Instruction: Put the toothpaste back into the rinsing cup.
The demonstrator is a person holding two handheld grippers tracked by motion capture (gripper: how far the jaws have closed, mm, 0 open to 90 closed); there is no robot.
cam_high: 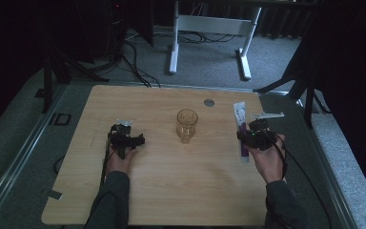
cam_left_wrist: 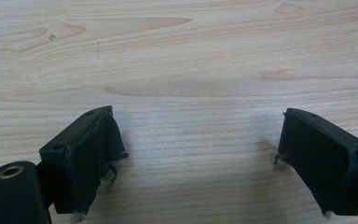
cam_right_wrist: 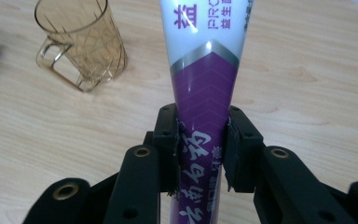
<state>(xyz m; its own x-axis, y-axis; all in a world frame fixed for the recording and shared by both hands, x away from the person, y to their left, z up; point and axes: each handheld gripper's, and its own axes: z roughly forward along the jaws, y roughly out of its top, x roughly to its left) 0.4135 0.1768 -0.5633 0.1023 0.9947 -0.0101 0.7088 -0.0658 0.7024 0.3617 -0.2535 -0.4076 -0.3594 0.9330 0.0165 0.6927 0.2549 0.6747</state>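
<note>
The wooden table [cam_high: 162, 191] lies bare across its near half and left side, with an amber cup [cam_high: 187, 125] standing alone mid-table, well apart from both hands. Near the right edge the right gripper [cam_right_wrist: 201, 144] clamps a purple-and-white tube [cam_right_wrist: 204, 79] by its purple lower part, whose white end points toward the far edge and whose bottom is cut off. The left gripper [cam_left_wrist: 198, 158] rests toward the left side, jaws spread wide over bare wood.

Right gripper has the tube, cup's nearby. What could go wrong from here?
1. The right gripper clamps the toothpaste tube on its soft purple body; a squeeze might dent it or let it slip.
2. The light plastic cup stands unheld and could tip if bumped; the left gripper is open over bare table.
</note>
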